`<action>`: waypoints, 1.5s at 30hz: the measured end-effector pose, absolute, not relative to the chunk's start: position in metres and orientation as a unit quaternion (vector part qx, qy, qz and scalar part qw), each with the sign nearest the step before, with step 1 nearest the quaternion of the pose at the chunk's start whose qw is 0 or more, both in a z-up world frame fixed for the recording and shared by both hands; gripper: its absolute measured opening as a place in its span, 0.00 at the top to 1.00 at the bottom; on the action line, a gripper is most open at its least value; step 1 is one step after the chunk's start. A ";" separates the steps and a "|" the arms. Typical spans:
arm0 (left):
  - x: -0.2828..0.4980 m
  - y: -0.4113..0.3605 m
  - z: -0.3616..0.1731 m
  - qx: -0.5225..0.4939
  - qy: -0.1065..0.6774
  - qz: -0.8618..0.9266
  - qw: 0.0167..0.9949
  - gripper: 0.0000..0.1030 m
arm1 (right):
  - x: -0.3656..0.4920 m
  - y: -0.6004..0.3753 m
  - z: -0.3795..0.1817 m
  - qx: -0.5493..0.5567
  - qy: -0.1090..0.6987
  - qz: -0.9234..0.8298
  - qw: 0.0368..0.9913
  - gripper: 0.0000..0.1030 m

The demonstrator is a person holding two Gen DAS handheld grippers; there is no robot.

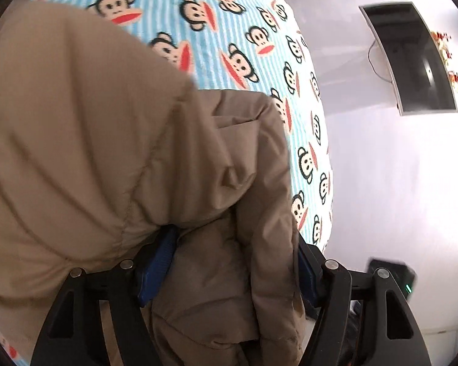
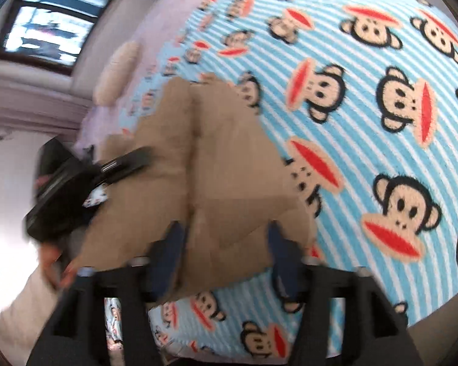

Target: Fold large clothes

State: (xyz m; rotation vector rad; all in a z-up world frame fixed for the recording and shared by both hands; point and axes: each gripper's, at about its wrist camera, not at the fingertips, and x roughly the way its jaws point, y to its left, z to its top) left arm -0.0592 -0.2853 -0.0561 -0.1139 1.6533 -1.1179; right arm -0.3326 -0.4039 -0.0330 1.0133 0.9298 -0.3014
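We see the puffy tan quilted jacket [image 1: 91, 152] on the monkey-print striped blue blanket [image 1: 229, 70]; left hand-held gripper [image 1: 235, 271] and right hand-held gripper [image 2: 226, 253] both spread, fabric loose between.

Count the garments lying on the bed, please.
1: a brown padded jacket on the monkey-print blanket, near the bed's edge. Others may be hidden under it or out of view.

A: what do the grippers look like?
B: left gripper [image 1: 233, 271] and right gripper [image 2: 226, 259] match: black frames with round silver screws and blue pads. Pale sleeve [image 2: 21, 314] behind the left one.
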 end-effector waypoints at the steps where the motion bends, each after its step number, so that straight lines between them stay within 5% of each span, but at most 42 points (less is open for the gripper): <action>1: -0.059 -0.290 -0.056 -0.043 0.696 -0.471 0.540 0.31 | -0.335 -0.396 -0.025 0.459 0.423 -0.123 0.772 0.35; 11: -0.060 -0.313 -0.018 0.016 0.665 -0.475 0.576 0.31 | -0.280 -0.335 -0.022 0.407 0.450 -0.050 0.794 0.32; 14: -0.058 -0.300 0.014 0.043 0.609 -0.479 0.630 0.31 | -0.282 -0.349 -0.031 0.410 0.451 -0.097 0.787 0.82; 19: -0.024 -0.254 0.040 0.065 0.533 -0.388 0.749 0.31 | -0.303 -0.372 -0.050 0.425 0.462 -0.150 0.764 0.85; 26: 0.020 -0.221 -0.016 0.094 0.546 -0.286 0.782 0.31 | -0.324 -0.378 -0.056 0.423 0.468 -0.166 0.758 0.85; 39: -0.036 -0.345 -0.049 0.192 0.506 -0.320 0.778 0.31 | -0.363 -0.419 -0.111 0.485 0.472 -0.214 0.704 0.84; 45: -0.031 -0.345 -0.056 0.191 0.511 -0.314 0.777 0.31 | -0.384 -0.437 -0.074 0.479 0.445 -0.226 0.722 0.84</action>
